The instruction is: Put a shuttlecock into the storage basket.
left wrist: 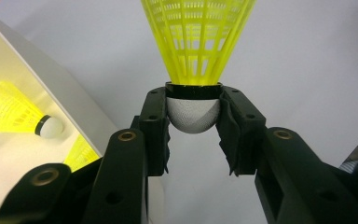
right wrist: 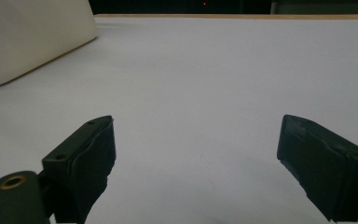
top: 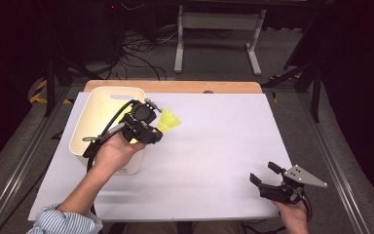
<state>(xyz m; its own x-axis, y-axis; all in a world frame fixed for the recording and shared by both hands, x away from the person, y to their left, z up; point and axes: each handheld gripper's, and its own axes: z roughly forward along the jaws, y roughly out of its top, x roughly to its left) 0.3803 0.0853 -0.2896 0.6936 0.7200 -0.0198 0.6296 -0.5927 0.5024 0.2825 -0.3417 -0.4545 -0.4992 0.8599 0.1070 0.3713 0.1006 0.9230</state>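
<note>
White table [top: 214,146] under dark surroundings. Left gripper [top: 157,127] pinches a yellow shuttlecock [top: 168,120] by its cork, just right of a cream bin [top: 102,105]. Right gripper [top: 263,173], near right, has its jaws spread, holding nothing.

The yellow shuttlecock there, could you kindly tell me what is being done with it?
A person is holding the yellow shuttlecock by its white cork in the left tongs, beside the rim of a white bin. Another shuttlecock already lies inside that bin. The right tongs are open with nothing between them, low over the white table near its front right corner.
</note>
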